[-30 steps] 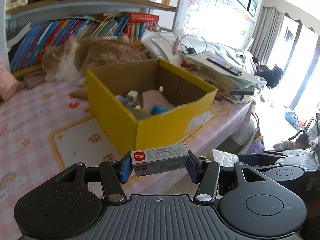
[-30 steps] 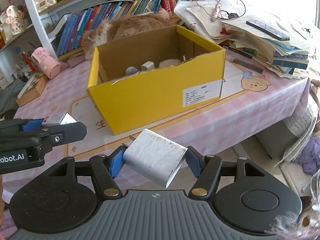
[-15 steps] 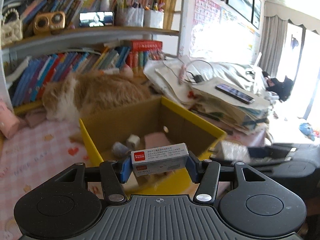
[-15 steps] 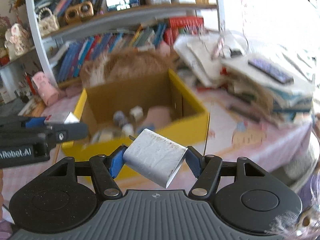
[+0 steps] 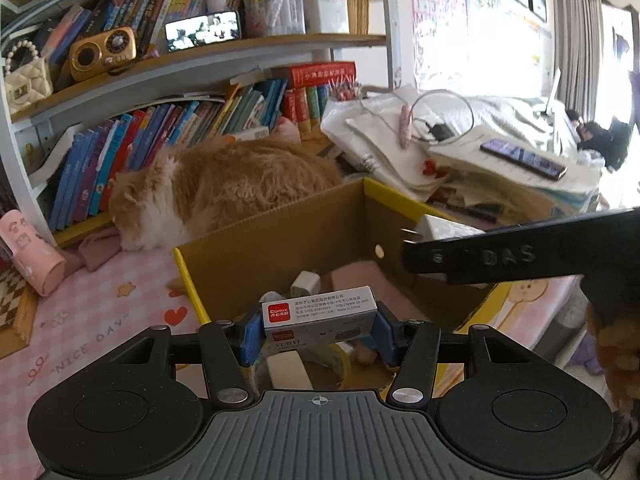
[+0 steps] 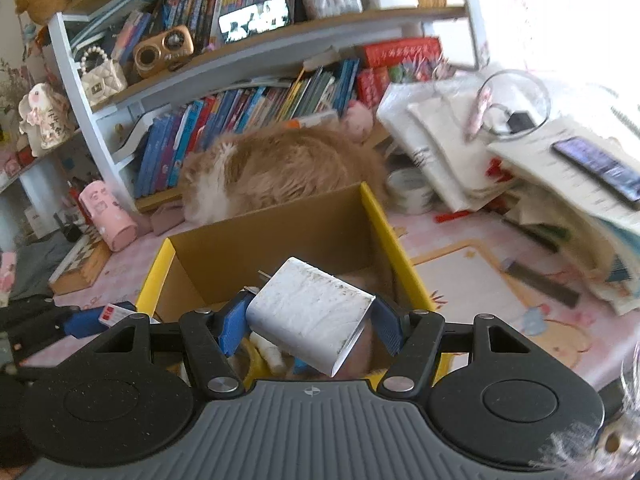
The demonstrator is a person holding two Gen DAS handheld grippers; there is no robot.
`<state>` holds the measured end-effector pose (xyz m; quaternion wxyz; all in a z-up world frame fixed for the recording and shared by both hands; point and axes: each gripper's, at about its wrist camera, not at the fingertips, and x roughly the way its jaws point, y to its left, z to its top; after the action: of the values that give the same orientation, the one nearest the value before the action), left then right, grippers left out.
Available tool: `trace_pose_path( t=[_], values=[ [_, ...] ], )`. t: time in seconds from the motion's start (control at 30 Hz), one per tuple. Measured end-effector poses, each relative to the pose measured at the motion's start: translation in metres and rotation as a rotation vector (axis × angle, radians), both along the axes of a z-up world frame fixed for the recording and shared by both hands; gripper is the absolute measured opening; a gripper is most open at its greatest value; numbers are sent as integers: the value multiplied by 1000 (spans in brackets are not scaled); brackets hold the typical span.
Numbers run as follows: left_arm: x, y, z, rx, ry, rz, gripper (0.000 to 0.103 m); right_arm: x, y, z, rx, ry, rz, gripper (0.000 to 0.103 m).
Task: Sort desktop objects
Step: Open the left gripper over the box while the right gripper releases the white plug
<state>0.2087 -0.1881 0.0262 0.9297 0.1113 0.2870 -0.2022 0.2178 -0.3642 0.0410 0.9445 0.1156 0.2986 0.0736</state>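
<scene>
Your left gripper [image 5: 318, 330] is clamped on a small white staple box [image 5: 320, 314] with a red Comix label, its blue pads pressing both short ends and the box lying level between them. Your right gripper [image 6: 310, 326] grips a white plug-in charger [image 6: 310, 320], tilted, its metal prongs pointing away from you and its scuffed face upward.

Both grippers hang over the near edge of the yellow cardboard box [image 5: 192, 280], which stands open on the pink checked tabletop [image 5: 92, 320]. In the left wrist view, the right gripper's black finger crosses in from the right with the charger at its tip, over the box's right side. Inside the box you can see a pink pad [image 5: 360, 276], a small white adapter [image 5: 305, 283] and a roll of tape [image 5: 308, 364] just below the staple box; other small bits are too hidden to name.

Behind the box an orange and white cat [image 5: 224, 188] lies against a row of books [image 5: 168, 128] on the lowest shelf. To the right, a heap of papers [image 6: 532, 184] carries a phone [image 6: 600, 168] and a coiled cable [image 5: 440, 120]. A pink cylinder case [image 6: 107, 216] lies on the tabletop at the far left.
</scene>
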Motion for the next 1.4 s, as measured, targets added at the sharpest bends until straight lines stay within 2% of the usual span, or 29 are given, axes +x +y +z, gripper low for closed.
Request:
trace_pose_path(
  t=[0.17, 0.3, 0.63, 0.83, 0.9, 0.97, 1.07, 1.2, 1.4],
  values=[
    [7, -10, -14, 44, 29, -9, 54, 21, 7, -14, -14, 48, 62, 62],
    [17, -10, -24, 25, 80, 4, 54, 35, 10, -26, -27, 88, 104, 62],
    [30, -10, -33, -1, 129, 19, 55, 68, 19, -50, -22, 218, 173, 62],
    [32, -12, -34, 9, 112, 19, 56, 76, 18, -57, -18, 256, 177, 63],
    [33, -12, -34, 12, 108, 24, 58, 78, 17, -58, -15, 261, 176, 64],
    [33, -12, -34, 22, 101, 30, 67, 77, 16, -58, -7, 259, 177, 63],
    [31, -9, -30, 0, 96, 24, 73, 76, 15, -56, 19, 246, 191, 68],
    [23, -5, -22, -26, 70, 30, 76, 72, 17, -47, 19, 207, 213, 69],
    [9, 7, -9, -66, 34, 87, 80, 59, 21, -31, -5, 131, 234, 72]
  ],
)
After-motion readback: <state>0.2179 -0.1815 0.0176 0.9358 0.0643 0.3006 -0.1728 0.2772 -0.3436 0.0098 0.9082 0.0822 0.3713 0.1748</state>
